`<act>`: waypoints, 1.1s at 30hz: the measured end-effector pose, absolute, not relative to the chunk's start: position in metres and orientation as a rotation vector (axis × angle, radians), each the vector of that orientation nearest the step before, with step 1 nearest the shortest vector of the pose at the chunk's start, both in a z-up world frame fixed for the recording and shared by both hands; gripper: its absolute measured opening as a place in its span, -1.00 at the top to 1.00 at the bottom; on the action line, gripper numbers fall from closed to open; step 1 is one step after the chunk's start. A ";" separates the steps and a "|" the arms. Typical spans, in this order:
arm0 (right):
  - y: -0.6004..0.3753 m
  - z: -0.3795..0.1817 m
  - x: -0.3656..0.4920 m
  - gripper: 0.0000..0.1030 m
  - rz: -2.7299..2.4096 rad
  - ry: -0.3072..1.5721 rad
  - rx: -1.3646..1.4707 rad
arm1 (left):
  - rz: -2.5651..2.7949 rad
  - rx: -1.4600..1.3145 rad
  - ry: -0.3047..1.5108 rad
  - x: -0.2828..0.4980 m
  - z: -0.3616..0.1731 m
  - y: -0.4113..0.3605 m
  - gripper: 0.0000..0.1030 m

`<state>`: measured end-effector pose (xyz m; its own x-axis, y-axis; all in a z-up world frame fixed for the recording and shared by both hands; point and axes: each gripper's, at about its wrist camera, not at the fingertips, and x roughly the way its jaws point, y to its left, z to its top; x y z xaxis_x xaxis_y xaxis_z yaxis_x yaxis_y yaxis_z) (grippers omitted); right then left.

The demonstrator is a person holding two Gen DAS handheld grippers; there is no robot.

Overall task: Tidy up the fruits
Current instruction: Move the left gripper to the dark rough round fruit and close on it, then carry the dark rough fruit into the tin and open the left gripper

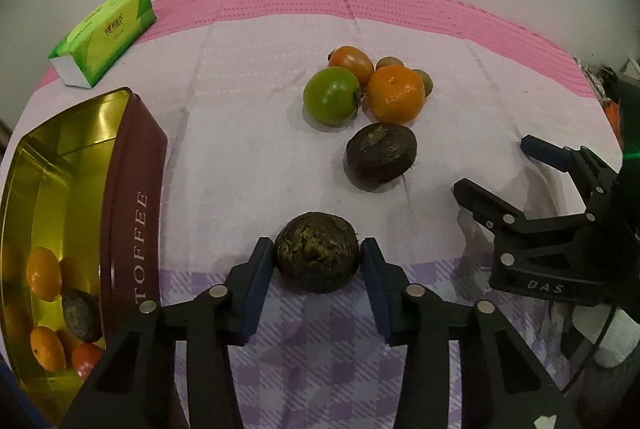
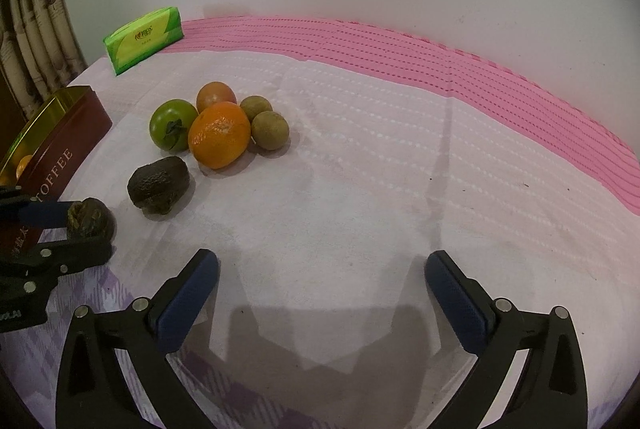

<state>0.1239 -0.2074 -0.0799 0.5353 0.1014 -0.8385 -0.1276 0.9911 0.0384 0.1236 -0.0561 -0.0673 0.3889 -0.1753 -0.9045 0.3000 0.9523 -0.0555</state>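
Dark fruit between left gripper pads

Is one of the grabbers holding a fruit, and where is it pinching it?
The left hand-held gripper has its pads against the two sides of a dark wrinkled fruit. The right hand-held gripper is open, holding nothing.

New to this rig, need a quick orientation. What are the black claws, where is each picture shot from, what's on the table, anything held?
They are two handheld gripping tools, each carrying its own camera that looks along its fingers. One view is from the left tool, whose pads bracket a dark avocado; actual contact is unclear. The other is from the right tool, open and empty. On the cloth: a second avocado, an orange, green and reddish tomatoes, two small brown fruits, a tissue pack, and a toffee tin already holding fruit.
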 end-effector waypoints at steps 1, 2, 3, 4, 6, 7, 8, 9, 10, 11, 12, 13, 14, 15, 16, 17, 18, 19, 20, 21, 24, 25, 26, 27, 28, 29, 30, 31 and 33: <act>-0.207 -0.080 0.124 -1.00 0.136 0.997 -0.029 | -0.303 0.125 1.129 0.124 -0.067 -0.056 0.24; -0.207 -0.080 0.124 -1.00 0.136 0.997 -0.029 | -0.302 0.128 1.128 0.124 -0.067 -0.057 0.25; -0.207 -0.080 0.124 -1.00 0.136 0.997 -0.029 | -0.301 0.131 1.126 0.125 -0.068 -0.057 0.25; -0.207 -0.080 0.124 -1.00 0.136 0.997 -0.029 | -0.301 0.130 1.125 0.125 -0.068 -0.057 0.26; -0.207 -0.080 0.124 -1.00 0.136 0.997 -0.029 | -0.300 0.127 1.123 0.124 -0.067 -0.056 0.27; -0.207 -0.080 0.124 -1.00 0.137 0.997 -0.029 | -0.299 0.129 1.122 0.124 -0.067 -0.056 0.27; -0.207 -0.080 0.124 -1.00 0.136 0.997 -0.029 | -0.298 0.134 1.122 0.123 -0.067 -0.056 0.28; -0.207 -0.080 0.124 -1.00 0.136 0.997 -0.029 | -0.299 0.135 1.123 0.122 -0.067 -0.055 0.28; -0.207 -0.080 0.124 -1.00 0.136 0.997 -0.029 | -0.299 0.132 1.125 0.121 -0.067 -0.054 0.28; -0.207 -0.080 0.124 -1.00 0.136 0.997 -0.029 | -0.300 0.128 1.125 0.118 -0.066 -0.053 0.28; -0.207 -0.080 0.124 -1.00 0.136 0.997 -0.029 | -0.300 0.125 1.126 0.117 -0.065 -0.052 0.28; -0.207 -0.080 0.124 -1.00 0.136 0.998 -0.029 | -0.299 0.122 1.127 0.118 -0.064 -0.052 0.28; -0.207 -0.080 0.124 -1.00 0.136 0.997 -0.029 | -0.300 0.119 1.125 0.116 -0.063 -0.051 0.28; -0.207 -0.080 0.124 -1.00 0.137 0.998 -0.029 | -0.302 0.118 1.122 0.115 -0.061 -0.050 0.28; -0.207 -0.080 0.124 -1.00 0.137 0.998 -0.029 | -0.302 0.118 1.119 0.113 -0.059 -0.050 0.28; -0.207 -0.079 0.124 -1.00 0.136 0.998 -0.029 | -0.300 0.119 1.117 0.112 -0.057 -0.049 0.28; -0.207 -0.080 0.124 -1.00 0.137 0.998 -0.029 | -0.302 0.117 1.115 0.111 -0.055 -0.048 0.28; -0.207 -0.080 0.124 -1.00 0.137 0.998 -0.029 | -0.306 0.114 1.111 0.110 -0.053 -0.048 0.28; -0.207 -0.079 0.124 -1.00 0.136 0.998 -0.029 | -0.310 0.111 1.106 0.108 -0.049 -0.047 0.28; -0.207 -0.080 0.124 -1.00 0.137 0.998 -0.029 | -0.312 0.110 1.101 0.107 -0.046 -0.047 0.28; -0.207 -0.080 0.125 -1.00 0.137 0.998 -0.029 | -0.310 0.107 1.085 0.102 -0.037 -0.043 0.28; -0.207 -0.079 0.124 -1.00 0.137 0.998 -0.029 | -0.309 0.101 1.079 0.101 -0.034 -0.041 0.28; -0.208 -0.080 0.124 -1.00 0.137 0.998 -0.029 | -0.306 0.096 1.074 0.100 -0.030 -0.038 0.28; -0.207 -0.080 0.125 -1.00 0.137 0.998 -0.029 | -0.301 0.089 1.069 0.099 -0.027 -0.034 0.28; -0.207 -0.079 0.125 -1.00 0.137 0.998 -0.029 | -0.292 0.079 1.063 0.099 -0.022 -0.029 0.28; -0.207 -0.079 0.124 -1.00 0.137 0.998 -0.029 | -0.285 0.070 1.057 0.098 -0.018 -0.024 0.28; -0.207 -0.080 0.125 -1.00 0.137 0.998 -0.029 | -0.278 0.062 1.051 0.099 -0.015 -0.018 0.28; -0.207 -0.079 0.125 -1.00 0.137 0.998 -0.029 | -0.265 0.055 1.045 0.099 -0.012 -0.014 0.28; -0.207 -0.080 0.125 -1.00 0.137 0.998 -0.029 | -0.235 0.033 1.032 0.098 -0.005 0.002 0.28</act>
<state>0.1248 -0.2073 -0.0795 0.5340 0.1016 -0.8394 -0.1282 0.9910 0.0384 0.0983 0.0018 -0.0050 0.4903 -0.1778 -0.8532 0.2092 0.9744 -0.0828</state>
